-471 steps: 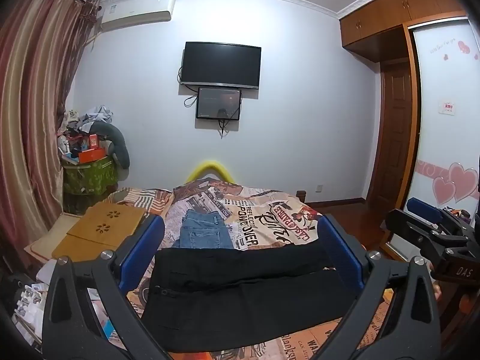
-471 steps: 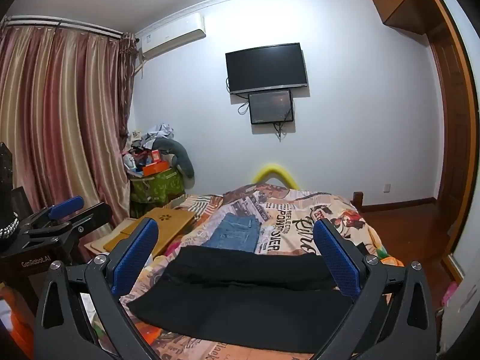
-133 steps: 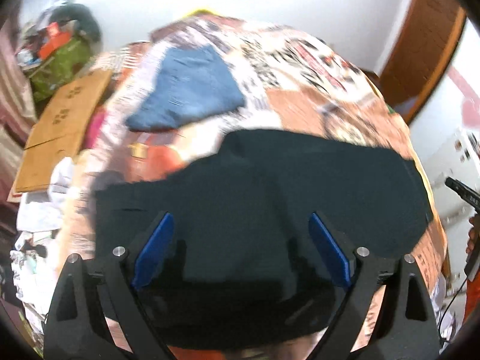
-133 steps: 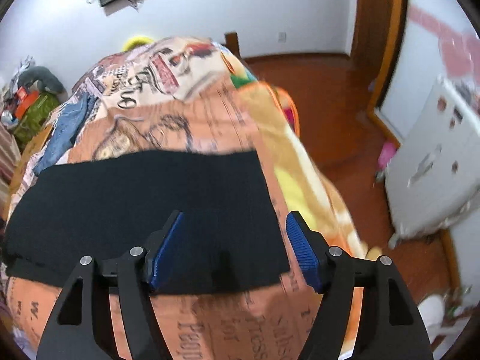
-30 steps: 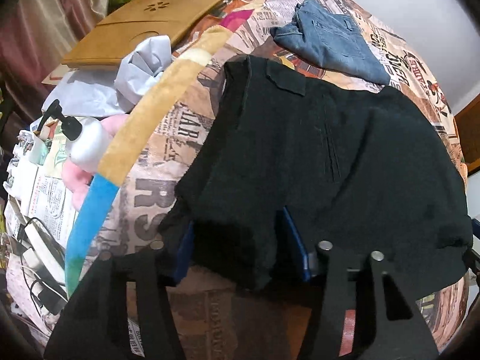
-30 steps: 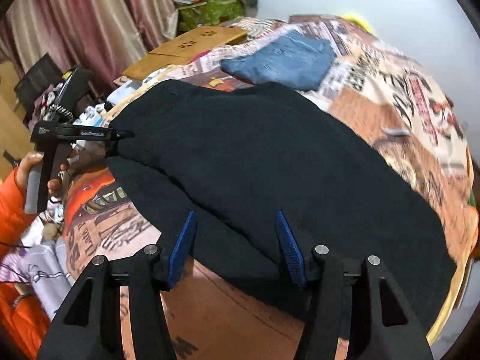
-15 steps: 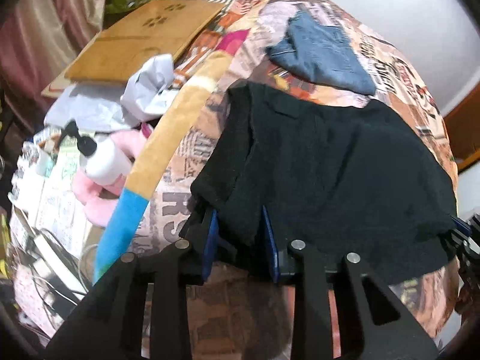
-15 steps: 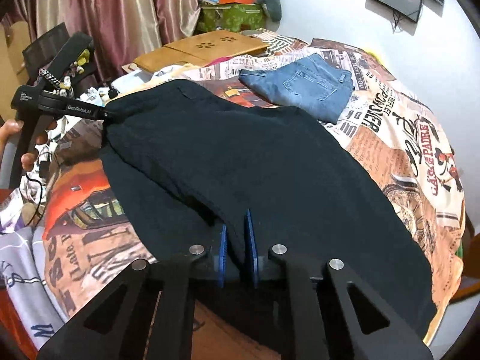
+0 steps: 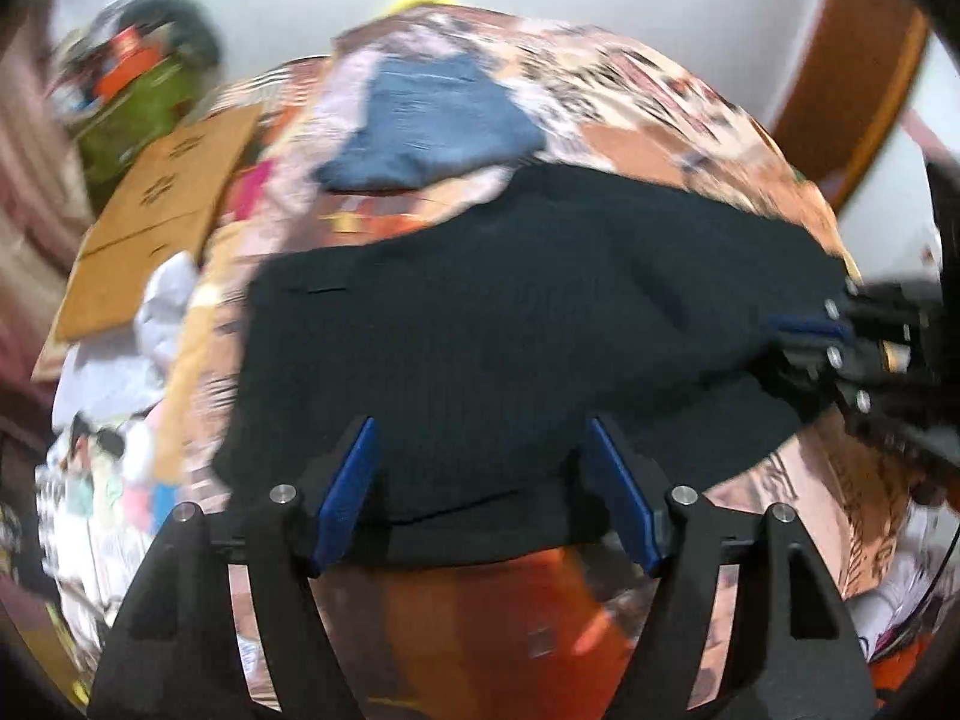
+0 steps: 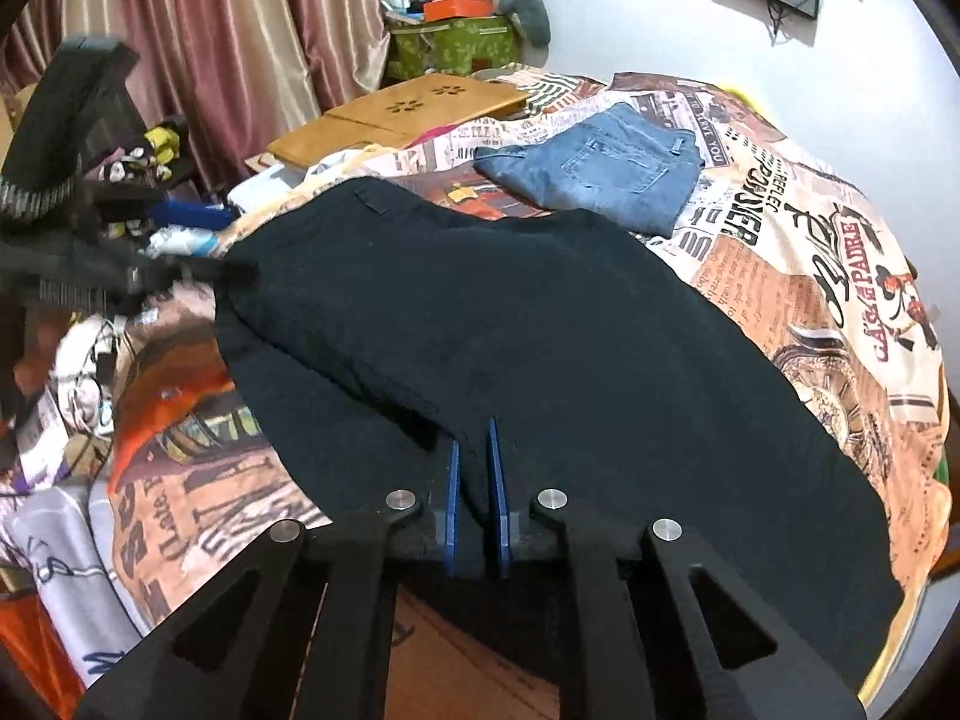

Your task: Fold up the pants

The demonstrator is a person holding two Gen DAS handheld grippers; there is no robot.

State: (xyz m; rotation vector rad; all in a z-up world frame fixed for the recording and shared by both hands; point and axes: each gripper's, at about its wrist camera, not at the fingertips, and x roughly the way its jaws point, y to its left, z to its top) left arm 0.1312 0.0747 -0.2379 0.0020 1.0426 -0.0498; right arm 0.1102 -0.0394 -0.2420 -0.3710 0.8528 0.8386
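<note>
Black pants (image 9: pixel 510 312) lie folded lengthwise across the printed bedspread (image 10: pixel 828 276); they also show in the right wrist view (image 10: pixel 540 324). My left gripper (image 9: pixel 480 480) is open, its blue pads either side of the pants' near edge; the view is blurred. It shows at the left of the right wrist view (image 10: pixel 180 240), at the waist end. My right gripper (image 10: pixel 472 474) is shut on the near edge of the pants; it shows at the right of the left wrist view (image 9: pixel 804 330).
Folded blue jeans (image 10: pixel 600 168) lie further back on the bed. A wooden lap board (image 10: pixel 396 114) and loose clutter (image 10: pixel 84 420) sit along the bed's left side. Curtains (image 10: pixel 228 48) hang behind, and a green box (image 10: pixel 450 42) stands in the corner.
My left gripper has opened, let go of the pants' waist end, and swung round fast. My right gripper stays shut on the pants' edge.
</note>
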